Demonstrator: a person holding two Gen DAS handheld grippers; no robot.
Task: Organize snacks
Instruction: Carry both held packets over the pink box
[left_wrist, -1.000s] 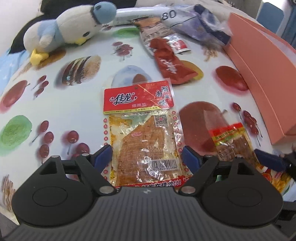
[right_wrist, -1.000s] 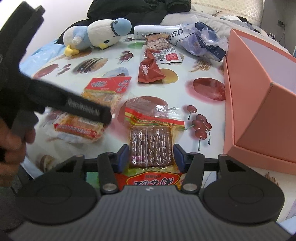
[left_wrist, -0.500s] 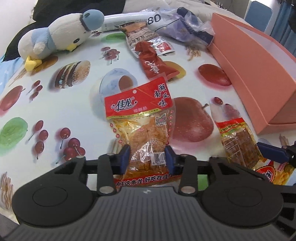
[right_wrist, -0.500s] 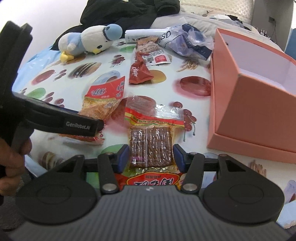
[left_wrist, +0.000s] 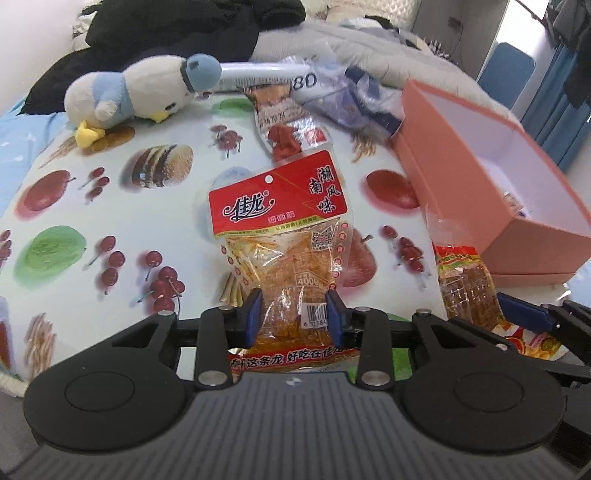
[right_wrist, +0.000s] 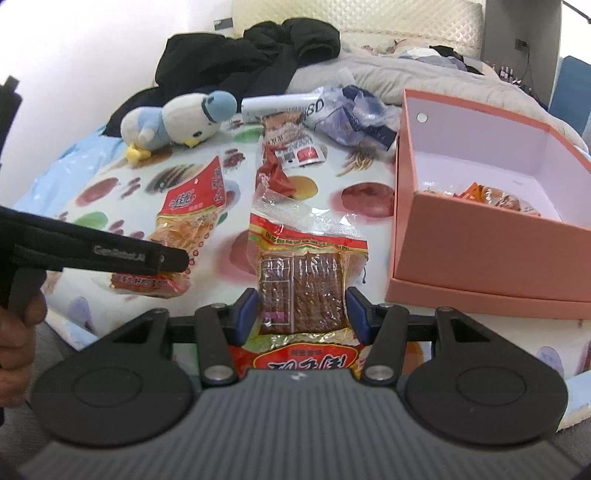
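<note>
My left gripper (left_wrist: 294, 314) is shut on the lower end of a red-topped snack pack of yellow strips (left_wrist: 284, 236) and holds it lifted above the table; the pack also shows in the right wrist view (right_wrist: 192, 214). My right gripper (right_wrist: 301, 312) is shut on a pack of dark brown bars (right_wrist: 301, 273), raised off the table, also seen in the left wrist view (left_wrist: 465, 284). An open pink box (right_wrist: 480, 251) stands to the right with a few orange snacks (right_wrist: 491, 194) inside.
A plush bird (right_wrist: 177, 120) lies at the back left. A dark red packet (right_wrist: 277, 177), a clear-labelled packet (right_wrist: 291, 146), a crumpled blue bag (right_wrist: 354, 114) and a white tube (right_wrist: 280, 105) lie at the back of the fruit-print tablecloth (left_wrist: 74, 206). Dark clothes lie behind.
My left gripper has closed on the yellow-strip pack and lifted it. My right gripper has lifted the brown-bar pack; both views have risen, showing inside the pink box.
</note>
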